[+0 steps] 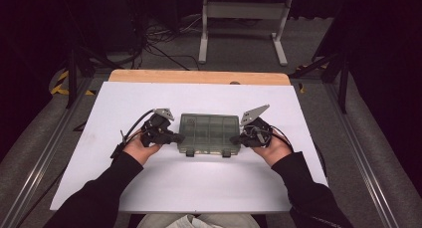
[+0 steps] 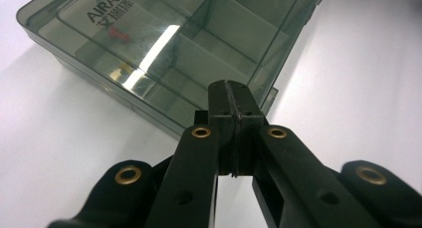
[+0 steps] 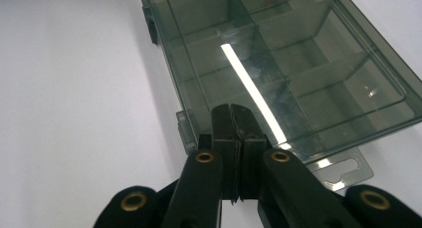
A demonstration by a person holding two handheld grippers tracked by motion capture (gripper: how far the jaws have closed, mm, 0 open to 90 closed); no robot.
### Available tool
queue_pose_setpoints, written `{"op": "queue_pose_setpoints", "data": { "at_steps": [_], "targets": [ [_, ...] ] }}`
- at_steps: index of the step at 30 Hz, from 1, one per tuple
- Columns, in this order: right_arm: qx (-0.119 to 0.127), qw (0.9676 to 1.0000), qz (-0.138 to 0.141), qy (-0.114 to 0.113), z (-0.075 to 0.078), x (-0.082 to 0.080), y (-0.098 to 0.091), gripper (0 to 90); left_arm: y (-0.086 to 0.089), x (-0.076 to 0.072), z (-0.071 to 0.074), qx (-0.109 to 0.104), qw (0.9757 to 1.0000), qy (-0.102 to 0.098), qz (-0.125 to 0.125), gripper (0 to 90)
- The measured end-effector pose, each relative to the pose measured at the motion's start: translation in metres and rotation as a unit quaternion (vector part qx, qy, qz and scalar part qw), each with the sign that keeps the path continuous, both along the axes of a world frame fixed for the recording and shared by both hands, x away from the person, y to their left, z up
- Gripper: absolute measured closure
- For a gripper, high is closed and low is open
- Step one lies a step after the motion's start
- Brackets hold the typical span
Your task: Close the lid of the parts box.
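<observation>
Left claw and right claw, both pressed together, flank the clear compartment box

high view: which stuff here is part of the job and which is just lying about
In the job:
- smoky clear compartment box, lid down
- left tongs, shut, at the box's left end
- right tongs, shut, at its right end

Just lying about:
- white board under the box
- wooden table edge
- cables on the floor
- white table frame
</observation>
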State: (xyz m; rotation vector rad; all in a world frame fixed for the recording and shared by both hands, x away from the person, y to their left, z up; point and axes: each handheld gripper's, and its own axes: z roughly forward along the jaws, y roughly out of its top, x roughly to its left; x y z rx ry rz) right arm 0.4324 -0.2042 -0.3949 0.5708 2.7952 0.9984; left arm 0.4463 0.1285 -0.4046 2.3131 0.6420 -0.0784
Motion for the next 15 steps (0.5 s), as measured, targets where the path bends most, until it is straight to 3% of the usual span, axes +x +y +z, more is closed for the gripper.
{"op": "queue_pose_setpoints", "data": {
  "at_steps": [7,8,9,11,15],
  "targets": [
    [0.01,0.9999,-0.004,0.003,-0.0013,0.0001,-0.0013,90.0,-0.0015,-0.0015,-0.0005,0.003,1.0,-0.003,0.005,90.0],
    [0.009,1.0,-0.004,0.003,-0.0011,-0.0002,-0.001,90.0,-0.0037,-0.0012,-0.0025,0.02,0.9997,-0.007,0.008,90.0],
    [-0.002,1.0,-0.002,0.008,-0.0022,-0.0001,0.0005,90.0,-0.0037,-0.0012,-0.0025,0.02,0.9997,-0.007,0.008,90.0],
    [-0.002,1.0,-0.001,0.001,-0.0055,-0.0014,0.0025,90.0,-0.0046,-0.0008,-0.0057,0.0,1.0,0.009,0.002,90.0],
    [0.005,1.0,-0.002,0.002,-0.0064,-0.0013,0.0011,90.0,-0.0049,-0.0022,-0.0065,-0.005,1.0,0.005,0.002,90.0]
  ]
}}
